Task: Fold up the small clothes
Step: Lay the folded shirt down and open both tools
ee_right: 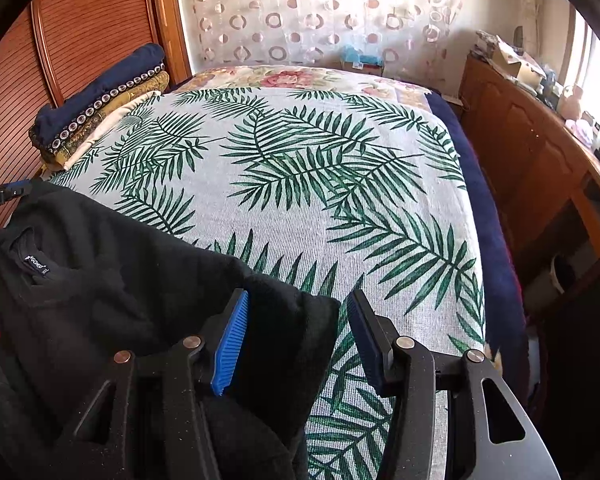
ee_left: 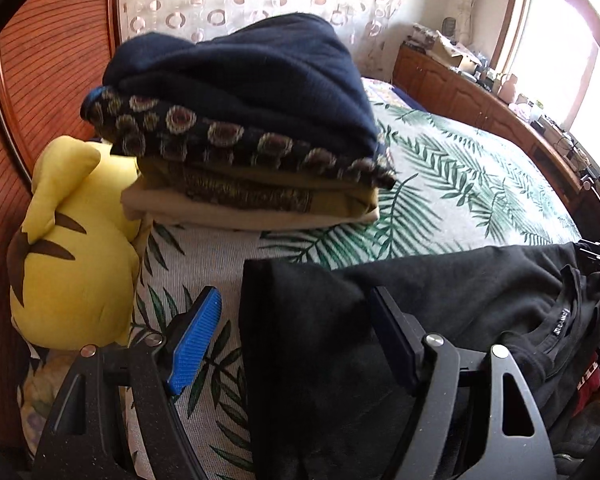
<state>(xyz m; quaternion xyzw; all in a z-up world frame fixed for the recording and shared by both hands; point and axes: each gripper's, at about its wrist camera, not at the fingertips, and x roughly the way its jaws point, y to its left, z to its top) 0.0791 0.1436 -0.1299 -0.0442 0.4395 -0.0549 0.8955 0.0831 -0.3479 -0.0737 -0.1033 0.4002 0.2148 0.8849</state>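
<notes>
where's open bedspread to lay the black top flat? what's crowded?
Free: the wide middle of the palm-leaf bedspread, from the black top out to the floral bedding and the navy edge. Crowded: the corner by the wooden panel, taken by the folded stack and yellow plush.

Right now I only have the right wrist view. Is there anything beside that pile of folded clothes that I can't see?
Observer: Yes. A yellow plush toy sits against the left side of the pile of folded clothes, touching its lower layers.
Operator: And the left gripper, is it clamped on the black sweatshirt?
Observer: No. The left gripper is open. The left edge of the black sweatshirt lies between its fingers, and neither pad is pressing on it.
</notes>
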